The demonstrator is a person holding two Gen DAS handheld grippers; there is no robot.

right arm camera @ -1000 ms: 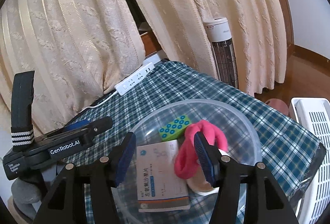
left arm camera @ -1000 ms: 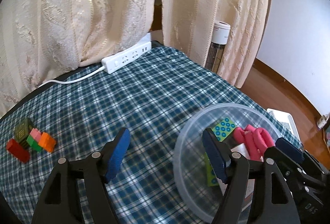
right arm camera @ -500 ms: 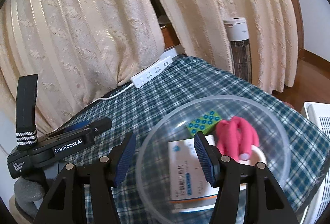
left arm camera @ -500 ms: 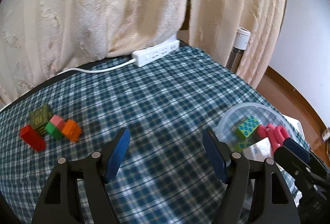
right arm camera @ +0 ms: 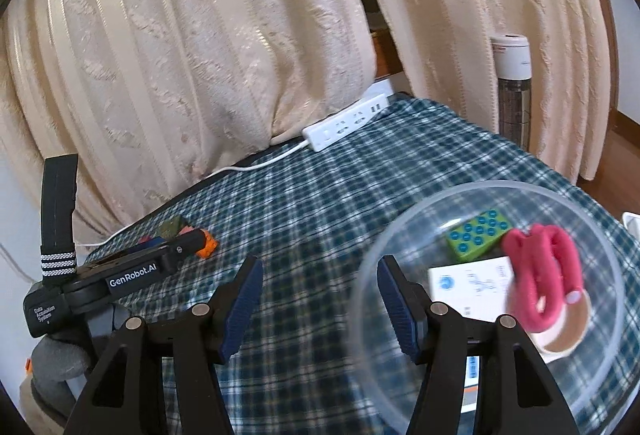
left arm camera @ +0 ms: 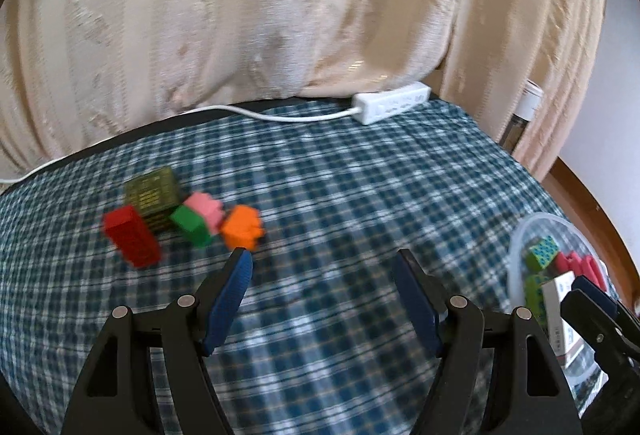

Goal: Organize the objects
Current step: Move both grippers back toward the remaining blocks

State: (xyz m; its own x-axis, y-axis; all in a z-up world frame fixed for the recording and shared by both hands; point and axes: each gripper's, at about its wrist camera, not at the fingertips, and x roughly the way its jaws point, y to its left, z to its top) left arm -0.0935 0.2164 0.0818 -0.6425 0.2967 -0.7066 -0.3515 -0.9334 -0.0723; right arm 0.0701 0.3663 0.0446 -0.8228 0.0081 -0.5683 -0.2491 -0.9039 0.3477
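white "genrobot.ai" lettering marks my left gripper (right arm camera: 188, 249) at lower left; both it and my right gripper (right arm camera: 320, 275) are released, nothing between them.

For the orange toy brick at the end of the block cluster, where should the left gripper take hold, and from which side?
Take the orange toy brick across its two flat side walls, coming down from above and the near side. Its near and right faces stand free on the checked tablecloth, while the pink brick crowds its left, probably leaving one finger little room there. The left gripper is open and empty.
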